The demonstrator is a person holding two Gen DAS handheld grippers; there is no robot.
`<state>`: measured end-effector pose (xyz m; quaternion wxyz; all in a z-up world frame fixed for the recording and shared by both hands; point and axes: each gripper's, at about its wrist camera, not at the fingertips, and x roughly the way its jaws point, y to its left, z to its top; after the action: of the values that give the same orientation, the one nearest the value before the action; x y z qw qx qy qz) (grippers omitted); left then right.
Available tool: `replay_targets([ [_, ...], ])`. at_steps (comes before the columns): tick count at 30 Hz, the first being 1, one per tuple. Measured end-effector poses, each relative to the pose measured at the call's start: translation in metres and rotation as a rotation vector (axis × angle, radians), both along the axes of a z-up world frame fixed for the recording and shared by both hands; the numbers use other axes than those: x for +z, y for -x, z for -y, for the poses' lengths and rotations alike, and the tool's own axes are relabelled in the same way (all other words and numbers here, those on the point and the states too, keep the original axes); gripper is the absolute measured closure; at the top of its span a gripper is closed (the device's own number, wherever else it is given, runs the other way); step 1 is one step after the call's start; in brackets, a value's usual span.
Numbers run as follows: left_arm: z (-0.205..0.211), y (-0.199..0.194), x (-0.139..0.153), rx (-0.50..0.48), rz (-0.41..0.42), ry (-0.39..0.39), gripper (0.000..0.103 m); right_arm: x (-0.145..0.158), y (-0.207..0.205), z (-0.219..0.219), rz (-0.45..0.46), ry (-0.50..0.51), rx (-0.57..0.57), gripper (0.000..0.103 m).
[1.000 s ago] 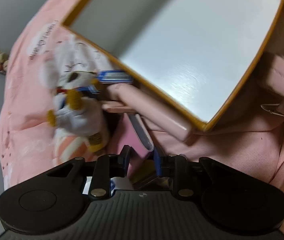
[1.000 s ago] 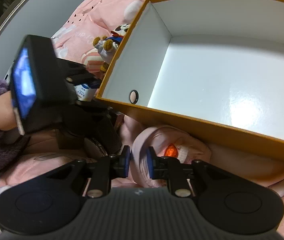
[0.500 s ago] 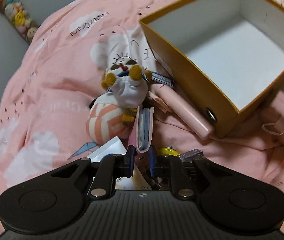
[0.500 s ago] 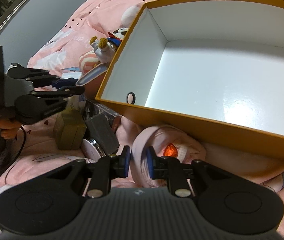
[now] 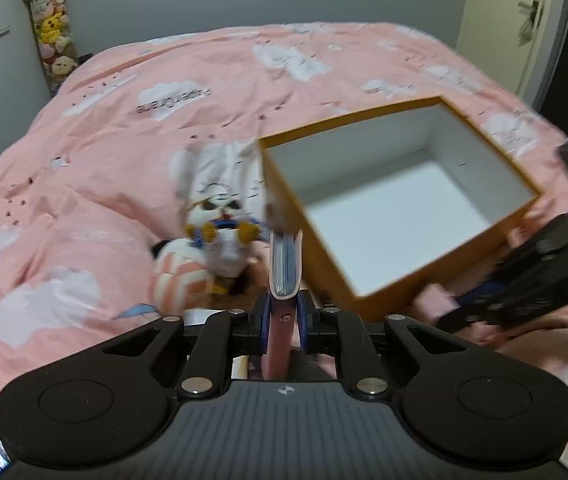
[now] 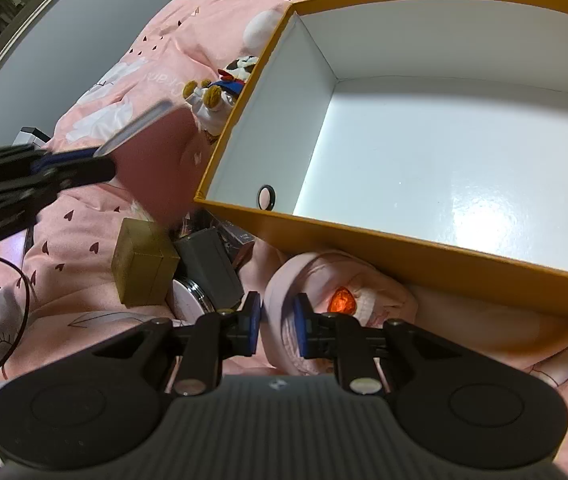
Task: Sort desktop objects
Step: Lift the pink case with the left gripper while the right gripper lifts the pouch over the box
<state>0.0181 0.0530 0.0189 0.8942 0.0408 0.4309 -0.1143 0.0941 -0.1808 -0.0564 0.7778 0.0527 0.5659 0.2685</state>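
Observation:
My left gripper [image 5: 282,320] is shut on a pink notebook [image 5: 284,264], which stands on edge above the bed with its pages facing away. From the right wrist it appears at the left, where the left gripper [image 6: 100,160] holds the pink notebook [image 6: 156,168] beside the box's corner. The orange box [image 6: 403,248] has a white, bare inside. Low in front of that box, my right gripper [image 6: 278,320] has its pads pressed on the edge of a pink cloth cap [image 6: 335,300]. A small plush figure [image 5: 220,236] lies left of the orange box [image 5: 284,200].
An olive box [image 6: 144,268], a grey box [image 6: 208,268] and a round white tin [image 6: 188,300] lie crowded by the box's near left corner. Pink cloud-print bedding [image 5: 124,160] covers the bed. A grey wall and a door [image 5: 495,20] stand behind.
My left gripper closed on the pink notebook, lifted it off the pile and rolled it upright. The right gripper and the cap have not moved.

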Motion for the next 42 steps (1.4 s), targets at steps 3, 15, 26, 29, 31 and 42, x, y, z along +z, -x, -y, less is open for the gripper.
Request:
replay_targets([
  [3, 0.009, 0.012, 0.001, -0.025, 0.012, 0.047, 0.087, 0.001, 0.002, 0.002, 0.0, -0.006, -0.018, 0.084],
  [15, 0.029, 0.026, -0.028, -0.026, -0.044, 0.122, 0.103, 0.009, 0.019, 0.015, 0.02, -0.075, -0.122, 0.084],
  [26, 0.039, 0.017, -0.046, -0.158, -0.049, -0.022, 0.075, 0.011, 0.029, 0.01, 0.038, -0.084, -0.114, 0.092],
  [29, 0.048, 0.008, -0.054, -0.259, -0.021, -0.091, 0.055, 0.013, 0.03, 0.012, 0.058, -0.062, -0.114, 0.092],
  [31, 0.051, -0.001, -0.058, -0.323, -0.024, -0.094, 0.044, 0.013, 0.032, 0.011, 0.072, -0.042, -0.107, 0.089],
  [42, 0.063, -0.05, -0.096, -0.5, -0.161, -0.106, 0.045, 0.013, 0.026, 0.004, 0.07, -0.026, -0.079, 0.085],
])
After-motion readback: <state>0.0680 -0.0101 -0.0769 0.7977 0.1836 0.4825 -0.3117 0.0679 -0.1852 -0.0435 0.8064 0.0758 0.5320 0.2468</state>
